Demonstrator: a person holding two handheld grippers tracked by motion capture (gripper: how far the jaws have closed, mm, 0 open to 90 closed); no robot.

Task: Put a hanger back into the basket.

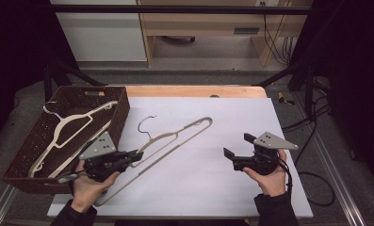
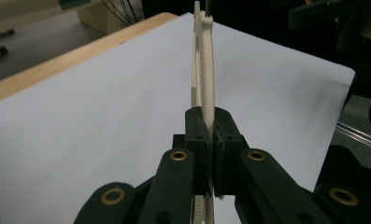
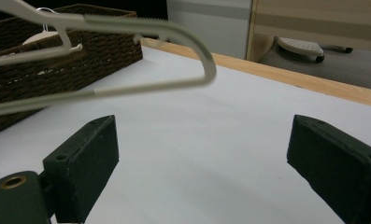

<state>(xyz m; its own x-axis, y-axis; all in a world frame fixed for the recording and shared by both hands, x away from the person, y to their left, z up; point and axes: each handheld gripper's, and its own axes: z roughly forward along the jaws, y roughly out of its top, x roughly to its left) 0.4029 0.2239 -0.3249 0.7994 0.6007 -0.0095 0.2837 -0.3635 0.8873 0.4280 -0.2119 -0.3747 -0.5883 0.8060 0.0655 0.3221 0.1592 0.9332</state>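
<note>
A cream plastic hanger (image 1: 175,136) with a metal hook slants across the white table sheet, one end raised. My left gripper (image 1: 138,154) is shut on its lower bar near the basket. In the left gripper view the hanger (image 2: 205,70) stands edge-on, pinched between the jaws of the left gripper (image 2: 212,135). My right gripper (image 1: 238,145) is held open at the right, apart from the hanger. In the right gripper view the hanger's rounded end (image 3: 174,32) hangs above and beyond the right gripper (image 3: 202,154), whose jaws are wide apart with nothing between them.
A dark wicker basket (image 1: 121,110) stands at the table's left edge with a second cream hanger (image 1: 69,125) lying in it. The white sheet (image 1: 213,179) covers most of the table, and a wooden strip (image 1: 194,91) runs along the far edge.
</note>
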